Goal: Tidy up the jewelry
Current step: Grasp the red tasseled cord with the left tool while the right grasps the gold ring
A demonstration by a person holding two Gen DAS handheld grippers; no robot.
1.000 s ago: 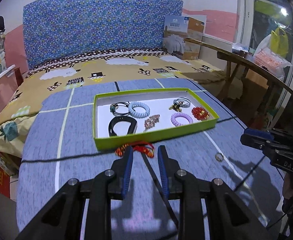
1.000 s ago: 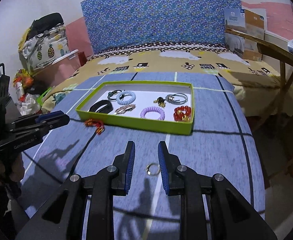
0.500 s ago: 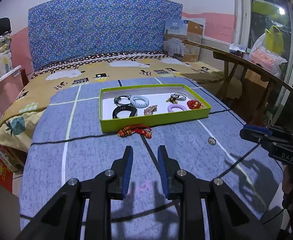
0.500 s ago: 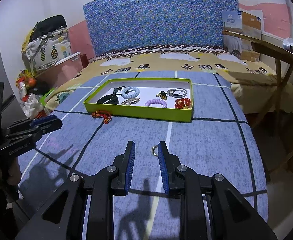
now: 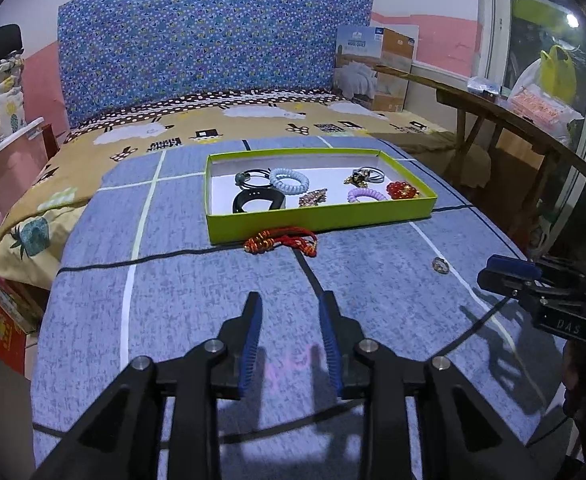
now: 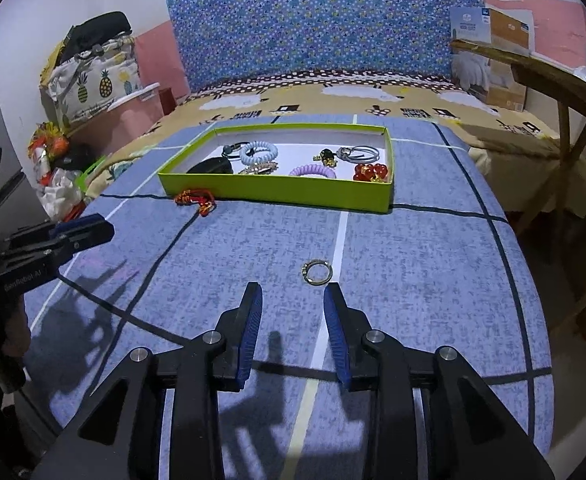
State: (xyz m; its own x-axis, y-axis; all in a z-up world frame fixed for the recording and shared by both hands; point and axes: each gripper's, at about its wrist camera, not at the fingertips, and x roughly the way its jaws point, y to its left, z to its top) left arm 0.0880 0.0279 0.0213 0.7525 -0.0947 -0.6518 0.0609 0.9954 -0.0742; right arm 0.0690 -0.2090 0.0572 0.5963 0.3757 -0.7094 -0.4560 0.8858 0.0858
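Blue bedspread (image 6: 413, 264) lay under my two grippers. At its far end sat a green tray (image 6: 277, 192) of jewelry, with a red bracelet (image 6: 195, 199) touching its front wall. My right gripper (image 6: 293, 300) was open and empty, the ring (image 6: 317, 271) lying just beyond its tips. I judged a low, centred approach best. My left gripper (image 5: 289, 304) was open, well short of the bracelet.

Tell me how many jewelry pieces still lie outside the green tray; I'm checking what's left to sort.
2. The red-and-gold bracelet lies against the green tray's near wall; the small ring sits on the blue blanket just ahead of the open right gripper.
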